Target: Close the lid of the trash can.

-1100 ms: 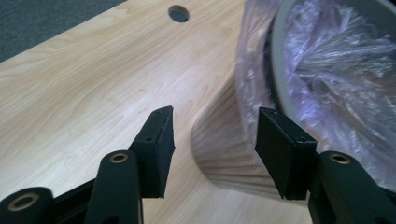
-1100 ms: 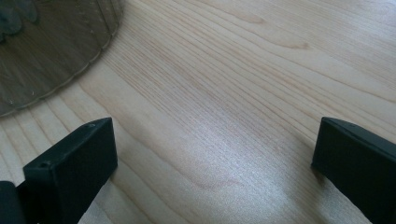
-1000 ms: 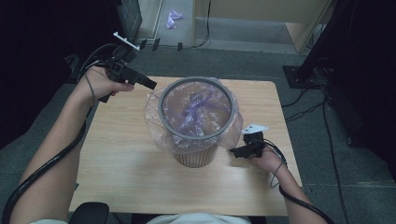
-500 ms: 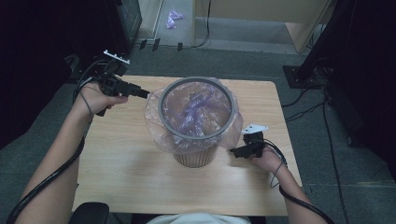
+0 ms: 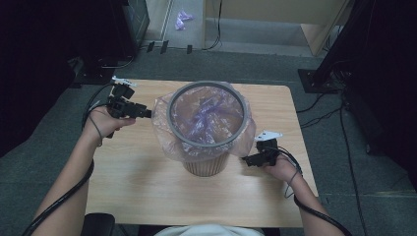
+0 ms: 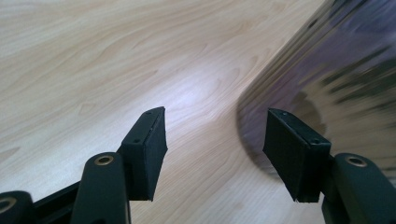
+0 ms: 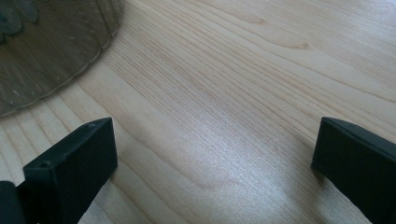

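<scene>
A ribbed tan waste bin (image 5: 206,167) stands mid-table, lined with a clear purple-tinted bag (image 5: 206,115) that is folded out over a grey rim ring (image 5: 170,118). My left gripper (image 5: 147,114) is low at the bin's left and points at the hanging bag edge. Its jaws have just been opening and are open with nothing between them (image 6: 215,114); the blurred bag (image 6: 336,70) lies just beyond the right-hand jaw. My right gripper (image 5: 244,160) rests by the bin's right side near its base. It is open over bare wood (image 7: 215,126), with the bin's base (image 7: 46,46) at upper left.
The light wood table (image 5: 147,187) has bare room in front of and beside the bin. On the floor beyond are a purple scrap (image 5: 184,17), black equipment at the left (image 5: 133,24), a black stand at the right (image 5: 314,78) and cables.
My left gripper has come down and slightly back toward the table's left side, beside the bag. The right gripper and the bin have stayed put.
</scene>
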Demonstrator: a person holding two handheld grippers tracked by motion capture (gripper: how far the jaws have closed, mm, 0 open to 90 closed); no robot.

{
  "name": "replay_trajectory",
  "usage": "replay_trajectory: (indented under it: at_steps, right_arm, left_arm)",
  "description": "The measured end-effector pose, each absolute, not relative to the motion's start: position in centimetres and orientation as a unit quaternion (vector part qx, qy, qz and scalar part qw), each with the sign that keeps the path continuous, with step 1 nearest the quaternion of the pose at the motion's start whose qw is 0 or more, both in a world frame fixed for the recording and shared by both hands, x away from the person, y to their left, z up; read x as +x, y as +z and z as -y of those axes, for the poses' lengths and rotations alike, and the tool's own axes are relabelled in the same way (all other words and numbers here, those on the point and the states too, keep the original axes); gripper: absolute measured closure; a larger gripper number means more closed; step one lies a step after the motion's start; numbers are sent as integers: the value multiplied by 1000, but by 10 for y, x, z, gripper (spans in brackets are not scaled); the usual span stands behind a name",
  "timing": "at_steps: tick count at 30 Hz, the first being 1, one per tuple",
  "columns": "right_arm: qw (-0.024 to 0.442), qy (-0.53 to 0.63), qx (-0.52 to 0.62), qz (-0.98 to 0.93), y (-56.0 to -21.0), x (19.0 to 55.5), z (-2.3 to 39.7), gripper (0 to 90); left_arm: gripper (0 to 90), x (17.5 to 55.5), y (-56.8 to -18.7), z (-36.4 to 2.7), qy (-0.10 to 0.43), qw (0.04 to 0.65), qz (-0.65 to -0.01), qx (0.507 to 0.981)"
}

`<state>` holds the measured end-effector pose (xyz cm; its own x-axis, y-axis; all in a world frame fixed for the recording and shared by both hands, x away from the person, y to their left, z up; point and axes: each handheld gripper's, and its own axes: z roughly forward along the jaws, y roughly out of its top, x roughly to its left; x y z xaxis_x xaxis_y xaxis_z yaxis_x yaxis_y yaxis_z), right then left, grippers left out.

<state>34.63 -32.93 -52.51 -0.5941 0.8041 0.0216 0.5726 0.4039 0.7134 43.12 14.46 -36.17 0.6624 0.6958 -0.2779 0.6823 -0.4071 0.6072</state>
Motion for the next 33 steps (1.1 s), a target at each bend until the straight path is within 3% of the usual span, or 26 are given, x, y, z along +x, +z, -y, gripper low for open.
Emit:
replay_trajectory:
  at_steps: [25,33]
  right_arm:
    - [165,350,419,-821,-525,346,329,0]
    - [165,350,419,-821,-525,346,329,0]
  left_arm:
    - [372,411,-460,-152,-7,384,-461,800]
    - [361,404,-477,-159,-6,361,-479,800]
